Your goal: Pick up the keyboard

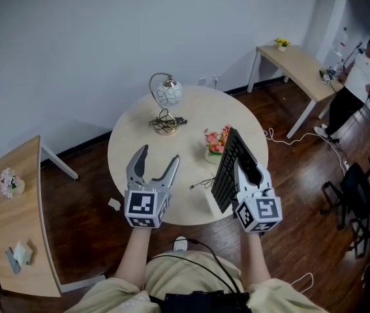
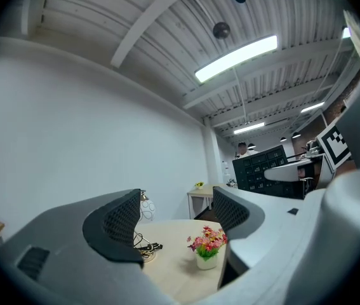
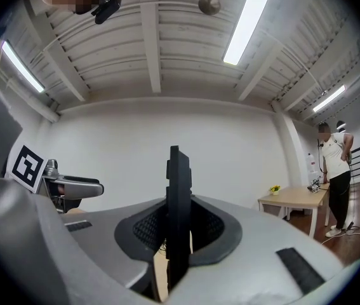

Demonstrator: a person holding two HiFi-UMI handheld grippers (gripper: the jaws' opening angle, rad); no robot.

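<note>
The black keyboard (image 1: 228, 168) is lifted off the round table (image 1: 132, 149) and stands on edge, its keys facing left. My right gripper (image 1: 246, 169) is shut on it; in the right gripper view the keyboard (image 3: 178, 215) shows edge-on, clamped between the two pads. Its thin cable (image 1: 201, 183) trails down to the tabletop. My left gripper (image 1: 155, 162) hovers over the near left part of the table, open and holding nothing. In the left gripper view the left gripper (image 2: 176, 218) frames the lamp and the flowers between its spread fingers.
A small pot of pink flowers (image 1: 216, 143) stands just left of the keyboard. A desk lamp (image 1: 166, 106) with a coiled cord is at the table's far side. A person (image 1: 357, 87) stands by a wooden desk (image 1: 305, 67) at back right. Another wooden desk (image 1: 18, 217) is at the left.
</note>
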